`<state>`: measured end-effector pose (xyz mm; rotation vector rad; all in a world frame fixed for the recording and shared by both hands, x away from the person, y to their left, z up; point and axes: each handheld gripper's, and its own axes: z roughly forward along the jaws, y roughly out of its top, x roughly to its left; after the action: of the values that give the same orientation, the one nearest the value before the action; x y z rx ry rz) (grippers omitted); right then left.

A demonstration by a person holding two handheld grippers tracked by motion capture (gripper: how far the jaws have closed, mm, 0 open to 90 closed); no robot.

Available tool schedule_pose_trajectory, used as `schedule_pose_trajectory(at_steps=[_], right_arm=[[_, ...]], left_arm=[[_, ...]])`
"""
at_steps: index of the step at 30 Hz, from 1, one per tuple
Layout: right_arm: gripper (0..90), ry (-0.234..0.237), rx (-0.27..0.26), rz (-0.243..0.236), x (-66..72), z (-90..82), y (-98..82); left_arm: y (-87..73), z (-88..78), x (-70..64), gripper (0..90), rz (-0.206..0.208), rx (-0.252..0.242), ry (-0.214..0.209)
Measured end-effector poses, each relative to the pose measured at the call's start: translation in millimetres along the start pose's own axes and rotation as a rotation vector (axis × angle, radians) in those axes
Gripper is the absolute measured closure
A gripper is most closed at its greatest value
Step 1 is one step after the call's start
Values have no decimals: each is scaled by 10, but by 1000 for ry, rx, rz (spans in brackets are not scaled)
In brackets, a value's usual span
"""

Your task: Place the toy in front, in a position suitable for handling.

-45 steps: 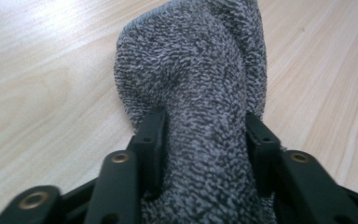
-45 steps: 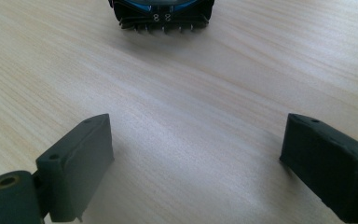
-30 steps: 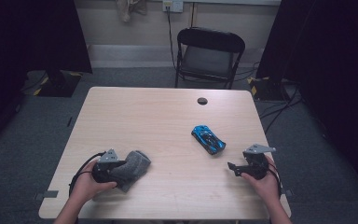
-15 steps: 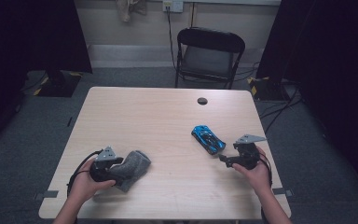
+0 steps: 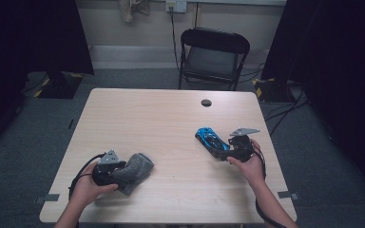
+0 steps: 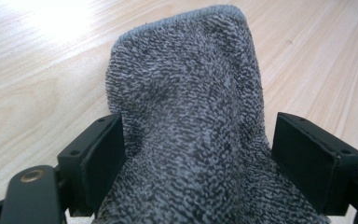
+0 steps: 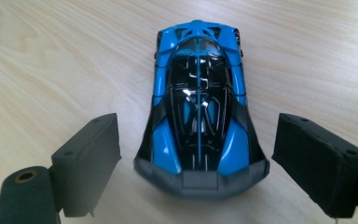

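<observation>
The left tool (image 6: 193, 154) rests low on the worktop (image 5: 161, 123) with a grey knitted sock (image 6: 191, 116) lying between its jaws. The jaws have just been opening: one pad touches the sock's edge and the other stands clear of it with a gap showing, so the cloth is not clamped. The sock runs forward from between the pads, its hemmed end furthest from the tool, and it lies flat on the wood. In the high view the left tool (image 5: 116, 172) sits at the near left of the worktop with the sock (image 5: 135, 167) stretching out from its tip.

The right tool (image 7: 198, 158) has its jaws apart on either side of the tail of a blue and black toy sports car (image 7: 200, 107). Neither pad touches the car; its nose points away from the tool. In the high view the right tool (image 5: 225, 154) meets the car (image 5: 211, 139) at its near end. No writing or brand can be read on either thing.
</observation>
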<state>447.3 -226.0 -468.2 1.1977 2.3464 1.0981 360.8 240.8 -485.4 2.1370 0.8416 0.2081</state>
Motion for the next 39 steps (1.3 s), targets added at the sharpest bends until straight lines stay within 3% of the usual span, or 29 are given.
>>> schedule_pose_trajectory(at_steps=[5, 13, 21, 39], right_arm=[[140, -11, 11, 3, -13, 124, 68], [140, -21, 4, 52, -40, 316, 211], [141, -31, 31, 48, -23, 479, 278], [145, -80, 84, -29, 64, 661, 213]], left_arm=[[8, 0, -2, 169, -6, -6, -6], [1, -12, 21, 170, -8, -15, -5], [-13, -19, 44, 171, -8, -7, 2], [-12, -16, 53, 172, -1, -4, 6]])
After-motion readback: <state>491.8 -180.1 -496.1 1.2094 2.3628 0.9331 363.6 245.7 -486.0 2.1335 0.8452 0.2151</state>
